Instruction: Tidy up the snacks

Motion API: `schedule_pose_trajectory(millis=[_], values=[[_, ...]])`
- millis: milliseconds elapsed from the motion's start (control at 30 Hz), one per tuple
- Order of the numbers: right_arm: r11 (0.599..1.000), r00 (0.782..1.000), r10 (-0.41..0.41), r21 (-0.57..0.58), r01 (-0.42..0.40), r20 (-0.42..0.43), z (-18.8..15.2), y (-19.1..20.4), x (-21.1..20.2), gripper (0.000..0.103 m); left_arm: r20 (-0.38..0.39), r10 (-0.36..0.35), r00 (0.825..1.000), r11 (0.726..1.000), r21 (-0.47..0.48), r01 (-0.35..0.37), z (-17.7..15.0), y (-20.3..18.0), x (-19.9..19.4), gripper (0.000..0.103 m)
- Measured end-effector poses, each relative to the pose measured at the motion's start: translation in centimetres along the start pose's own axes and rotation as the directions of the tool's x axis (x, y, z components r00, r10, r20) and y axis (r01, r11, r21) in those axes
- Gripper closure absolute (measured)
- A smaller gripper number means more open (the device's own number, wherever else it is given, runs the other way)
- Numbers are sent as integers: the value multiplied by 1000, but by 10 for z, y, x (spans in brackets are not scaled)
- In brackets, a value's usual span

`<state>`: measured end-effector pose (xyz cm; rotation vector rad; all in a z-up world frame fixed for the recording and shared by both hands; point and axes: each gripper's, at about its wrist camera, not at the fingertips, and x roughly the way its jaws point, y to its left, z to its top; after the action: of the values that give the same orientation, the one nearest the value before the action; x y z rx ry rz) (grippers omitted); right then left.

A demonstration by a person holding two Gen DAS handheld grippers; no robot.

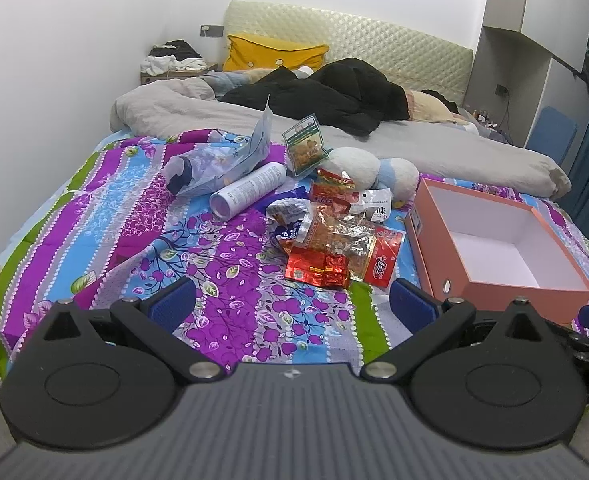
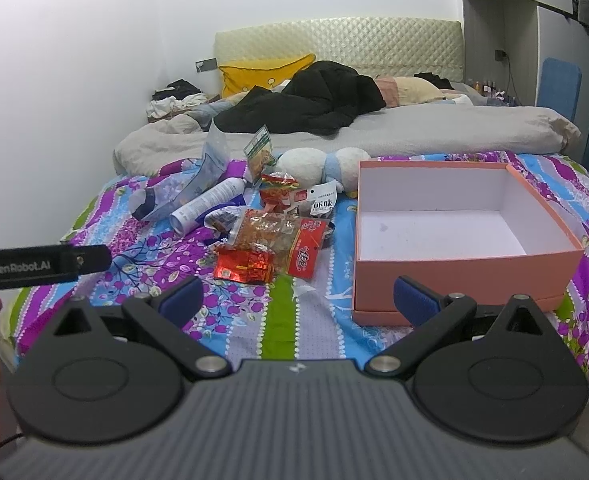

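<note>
Each gripper, left gripper [image 1: 292,304] and right gripper [image 2: 298,300], has a ribbed grey body, black disc-hinged linkages with silver screws, and blue textured pads [image 1: 173,305]. One black bar reads "GenRobot.AI".

"GenRobot.AI" stands on the left gripper's black bar [image 2: 42,266]

The left gripper [image 1: 293,306] hovers with its blue-padded jaws spread wide and nothing between them, above a purple, blue and green floral bedspread [image 1: 142,240]. Ahead lies a heap of snack packets [image 1: 334,240], mostly red and clear wrappers. Just right of the heap sits an open pink box [image 1: 498,276], white inside. Behind the heap lie a white cylindrical can [image 1: 248,194] on its side, a green-edged snack bag [image 1: 305,145] and a white plush toy [image 1: 368,168].
</note>
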<state>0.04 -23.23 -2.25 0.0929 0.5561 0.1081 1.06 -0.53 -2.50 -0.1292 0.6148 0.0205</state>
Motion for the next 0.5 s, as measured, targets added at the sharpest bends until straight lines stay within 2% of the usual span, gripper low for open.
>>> schedule_pose_trajectory(millis=[500], values=[[1000,1000,-7,-3,7,-5,0,-1,-3,0,-3,2,1000,1000,2,-2,-2,-1,0,0]])
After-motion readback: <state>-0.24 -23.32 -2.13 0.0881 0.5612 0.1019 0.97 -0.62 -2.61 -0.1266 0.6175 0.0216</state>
